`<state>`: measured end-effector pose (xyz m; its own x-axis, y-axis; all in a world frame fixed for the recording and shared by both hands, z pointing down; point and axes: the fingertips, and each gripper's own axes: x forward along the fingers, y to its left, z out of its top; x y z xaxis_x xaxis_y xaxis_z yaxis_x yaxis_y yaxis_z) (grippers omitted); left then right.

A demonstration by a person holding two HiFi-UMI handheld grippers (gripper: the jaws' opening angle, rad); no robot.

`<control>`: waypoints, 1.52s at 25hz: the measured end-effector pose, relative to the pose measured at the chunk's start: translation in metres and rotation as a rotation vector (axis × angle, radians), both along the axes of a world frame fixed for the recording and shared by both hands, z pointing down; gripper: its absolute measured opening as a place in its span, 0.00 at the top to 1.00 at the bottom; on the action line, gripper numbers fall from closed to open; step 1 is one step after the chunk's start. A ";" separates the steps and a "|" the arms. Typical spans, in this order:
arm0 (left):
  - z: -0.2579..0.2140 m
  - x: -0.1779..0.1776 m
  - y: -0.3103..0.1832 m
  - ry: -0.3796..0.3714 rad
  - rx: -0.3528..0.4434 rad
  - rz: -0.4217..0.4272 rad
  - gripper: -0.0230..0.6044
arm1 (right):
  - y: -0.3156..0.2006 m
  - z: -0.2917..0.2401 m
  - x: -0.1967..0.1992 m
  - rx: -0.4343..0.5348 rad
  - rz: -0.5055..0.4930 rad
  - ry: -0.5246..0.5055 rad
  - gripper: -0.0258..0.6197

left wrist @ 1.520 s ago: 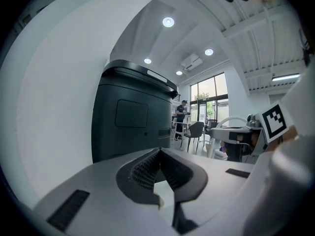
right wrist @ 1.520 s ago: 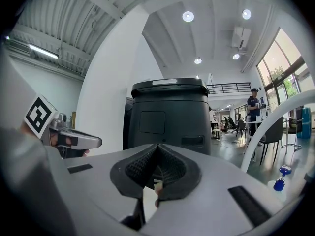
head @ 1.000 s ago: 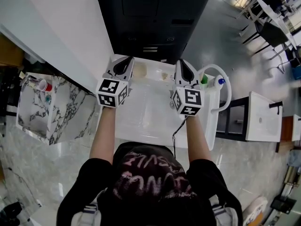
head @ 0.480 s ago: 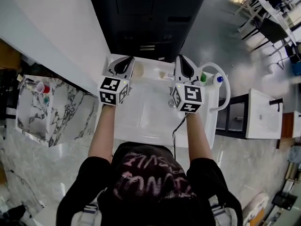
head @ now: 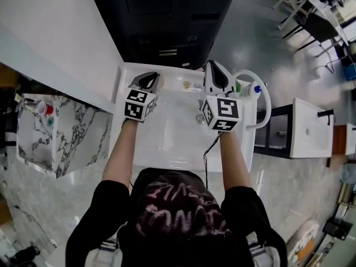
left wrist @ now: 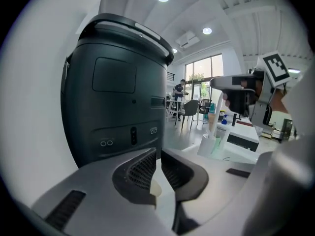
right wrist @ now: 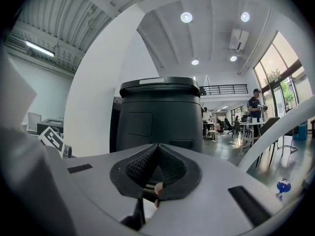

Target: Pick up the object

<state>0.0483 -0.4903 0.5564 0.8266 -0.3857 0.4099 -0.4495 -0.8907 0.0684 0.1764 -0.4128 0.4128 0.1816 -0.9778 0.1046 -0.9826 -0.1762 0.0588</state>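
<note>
Just beneath the closed left tongs (left wrist: pixel 158 150) lies a cream object (left wrist: pixel 155 188); right tongs (right wrist: pixel 158 145) pressed together.

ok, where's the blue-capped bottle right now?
Head view: the blue-capped bottle stands at the sink's far right corner, just right of the right gripper, under the arch of the white tap.

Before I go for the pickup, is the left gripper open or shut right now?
Shut. The left gripper shows its ribbed pads together at the tips.
</note>
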 end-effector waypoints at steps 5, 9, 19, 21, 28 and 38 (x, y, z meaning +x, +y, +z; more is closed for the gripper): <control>0.043 0.016 0.004 -0.130 -0.027 0.059 0.76 | -0.001 0.008 0.008 -0.016 0.005 -0.003 0.94; 0.075 0.021 0.004 -0.241 -0.047 0.093 0.67 | -0.002 0.014 0.014 -0.032 0.011 -0.005 0.94; 0.131 0.033 0.005 -0.377 -0.094 0.140 0.66 | -0.011 0.023 0.026 -0.059 0.016 -0.006 0.94; 0.139 0.034 0.007 -0.402 -0.107 0.157 0.66 | -0.012 0.024 0.029 -0.059 0.019 -0.007 0.94; 0.155 0.037 0.007 -0.461 -0.109 0.182 0.68 | -0.015 0.028 0.036 -0.067 0.024 -0.016 0.94; 0.159 0.038 0.006 -0.518 -0.068 0.208 0.87 | -0.014 0.032 0.039 -0.071 0.024 -0.020 0.94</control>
<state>0.0867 -0.4848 0.7157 0.5663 -0.1947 0.8009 -0.2549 -0.9654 -0.0544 0.2149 -0.4268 0.4448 0.2024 -0.9630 0.1777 -0.9792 -0.1962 0.0522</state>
